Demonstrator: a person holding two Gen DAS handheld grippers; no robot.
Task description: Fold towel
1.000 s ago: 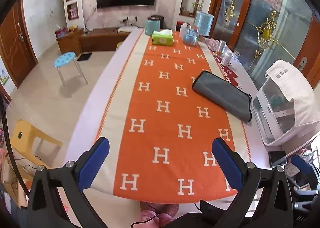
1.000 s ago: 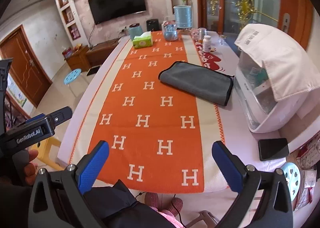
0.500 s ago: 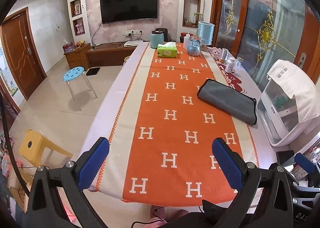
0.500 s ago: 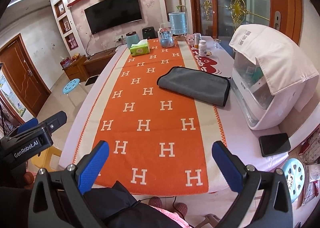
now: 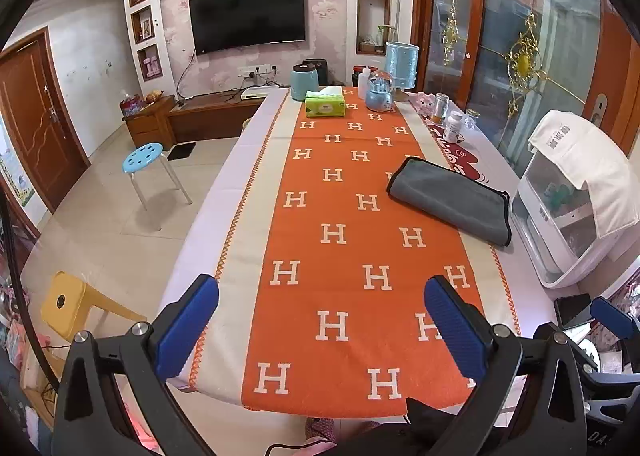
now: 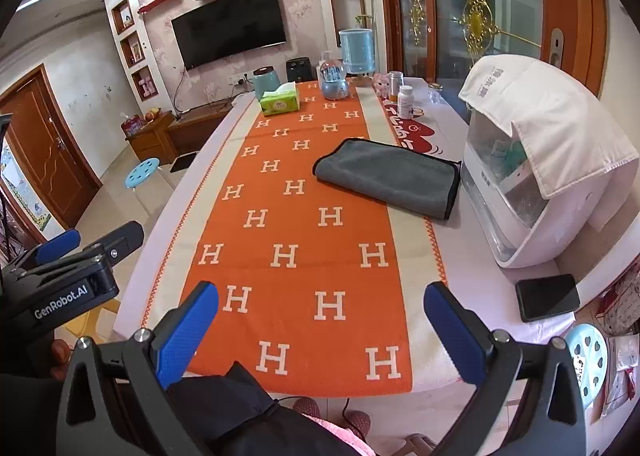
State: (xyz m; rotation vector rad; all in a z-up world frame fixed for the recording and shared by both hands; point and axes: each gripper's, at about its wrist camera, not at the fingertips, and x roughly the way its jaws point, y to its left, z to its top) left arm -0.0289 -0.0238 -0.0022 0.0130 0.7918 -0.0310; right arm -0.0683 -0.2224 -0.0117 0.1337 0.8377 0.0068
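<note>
Towel [image 6: 390, 178], grey, already folded flat at about 1 o'clock on the orange H-pattern runner [image 6: 304, 240], beside the white appliance [image 6: 532, 184]. Task looks done or between folds. Left gripper [image 5: 320, 320] and right gripper [image 6: 320, 322] both spread wide, empty, hanging back over the near table edge; next move would be reaching forward-right to a towel edge.

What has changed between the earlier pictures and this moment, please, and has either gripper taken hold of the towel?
Both grippers have pulled back and tilted up: more of the far wall shows and the table edge sits farther off. The left gripper and right gripper stay open and empty; nothing was taken or let go. The grey towel lies folded in the same spot on the orange runner, untouched.
</note>
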